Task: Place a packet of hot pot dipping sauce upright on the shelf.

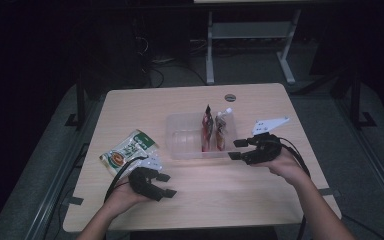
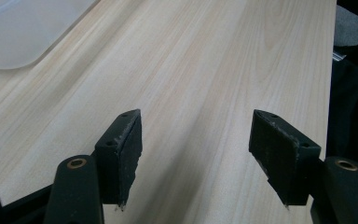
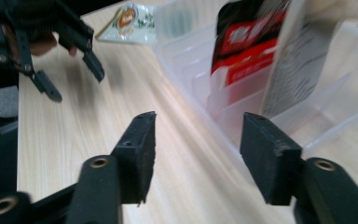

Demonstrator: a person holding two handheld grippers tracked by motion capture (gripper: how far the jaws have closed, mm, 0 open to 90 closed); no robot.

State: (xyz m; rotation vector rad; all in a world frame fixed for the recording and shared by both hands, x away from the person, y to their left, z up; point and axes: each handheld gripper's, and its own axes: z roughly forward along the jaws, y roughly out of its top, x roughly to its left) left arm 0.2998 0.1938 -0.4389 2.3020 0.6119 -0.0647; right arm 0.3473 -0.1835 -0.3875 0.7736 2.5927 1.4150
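High view: wooden table (image 1: pixel 260 190) on a dark floor carries a clear bin (image 1: pixel 180 142) holding two upright pouches (image 1: pixel 213 131). Right gripper (image 1: pixel 236 149) hovers just beside the bin, jaws apart, empty. Left gripper (image 1: pixel 166 185) hovers near a green packet (image 1: pixel 128 151), jaws apart, empty.

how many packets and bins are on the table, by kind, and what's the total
green and white snack packet lying flat on the table: 1
packets standing upright in the bin, one red and black, one pale with a white top: 2
clear plastic bin: 1
total: 4
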